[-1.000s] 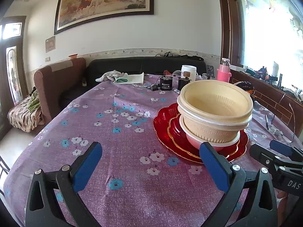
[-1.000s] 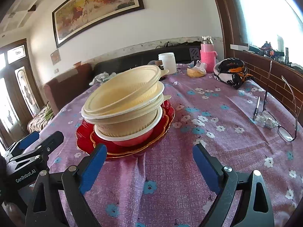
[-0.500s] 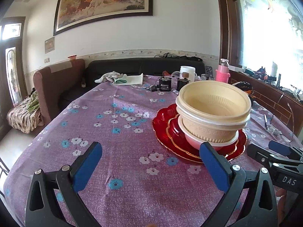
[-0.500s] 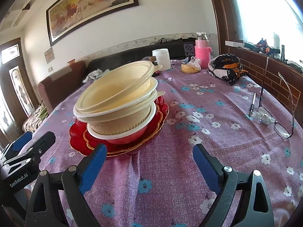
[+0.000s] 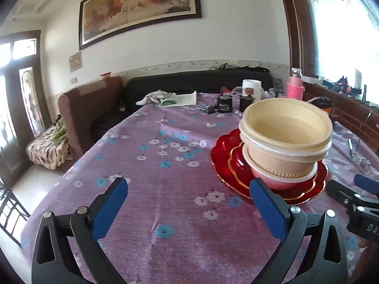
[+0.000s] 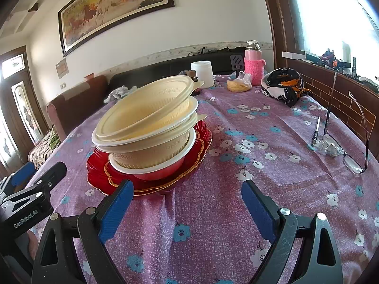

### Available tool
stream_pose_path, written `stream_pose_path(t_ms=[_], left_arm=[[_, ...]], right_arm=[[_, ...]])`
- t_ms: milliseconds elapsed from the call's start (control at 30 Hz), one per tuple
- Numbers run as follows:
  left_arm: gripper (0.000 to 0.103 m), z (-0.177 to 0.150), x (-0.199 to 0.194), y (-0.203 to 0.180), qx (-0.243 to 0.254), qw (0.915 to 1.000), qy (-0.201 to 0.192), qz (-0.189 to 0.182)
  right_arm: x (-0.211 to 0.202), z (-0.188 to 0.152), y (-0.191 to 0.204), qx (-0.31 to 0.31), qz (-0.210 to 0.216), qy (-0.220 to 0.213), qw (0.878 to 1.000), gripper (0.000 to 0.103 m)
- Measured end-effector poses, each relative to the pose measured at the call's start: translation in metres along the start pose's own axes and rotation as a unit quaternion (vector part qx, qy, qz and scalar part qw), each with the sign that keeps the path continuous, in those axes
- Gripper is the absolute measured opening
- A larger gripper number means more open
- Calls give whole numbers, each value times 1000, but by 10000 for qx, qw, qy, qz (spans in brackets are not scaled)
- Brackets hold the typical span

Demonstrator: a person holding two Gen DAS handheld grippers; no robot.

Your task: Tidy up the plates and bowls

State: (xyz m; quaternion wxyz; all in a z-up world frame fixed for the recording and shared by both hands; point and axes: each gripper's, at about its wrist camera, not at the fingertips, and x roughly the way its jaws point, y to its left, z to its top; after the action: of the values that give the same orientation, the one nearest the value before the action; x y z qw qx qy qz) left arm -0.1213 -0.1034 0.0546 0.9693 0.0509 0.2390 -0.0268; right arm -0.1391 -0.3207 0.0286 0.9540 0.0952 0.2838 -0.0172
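1. Cream bowls (image 6: 146, 118) sit nested in a pink bowl (image 6: 158, 172) on stacked red plates (image 6: 99, 177), on the floral tablecloth (image 5: 165, 189).
2. Left gripper (image 5: 189, 208) is spread wide, empty.
3. Right gripper (image 6: 187, 206) is likewise spread, holding nothing, near the plates.

A purple flowered tablecloth (image 6: 272, 127) covers the table. At its far end stand a white jar (image 6: 201, 73) and a pink bottle (image 6: 254, 64), near a black patterned cloth (image 6: 283, 86). Glasses (image 6: 350, 146) and a pen (image 6: 316, 131) lie by the window. A horse painting (image 5: 139, 9) hangs above a black sofa (image 5: 189, 82).
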Motion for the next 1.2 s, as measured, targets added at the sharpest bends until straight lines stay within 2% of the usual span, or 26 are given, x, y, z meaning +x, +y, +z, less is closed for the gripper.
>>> stream_pose_path(t_ms=[267,1067,1200], left_arm=[[103,0,4,1,165,9996,118,187],[103,1,9,0,278,9989,274,240],[103,0,8,-1,433,9978,283,419]], right_arm=[[0,0,0,2,-4,0,10000,95],[1,0,1,-11,0,30,10000,95],[1,0,1,-11,3,31,10000,95]])
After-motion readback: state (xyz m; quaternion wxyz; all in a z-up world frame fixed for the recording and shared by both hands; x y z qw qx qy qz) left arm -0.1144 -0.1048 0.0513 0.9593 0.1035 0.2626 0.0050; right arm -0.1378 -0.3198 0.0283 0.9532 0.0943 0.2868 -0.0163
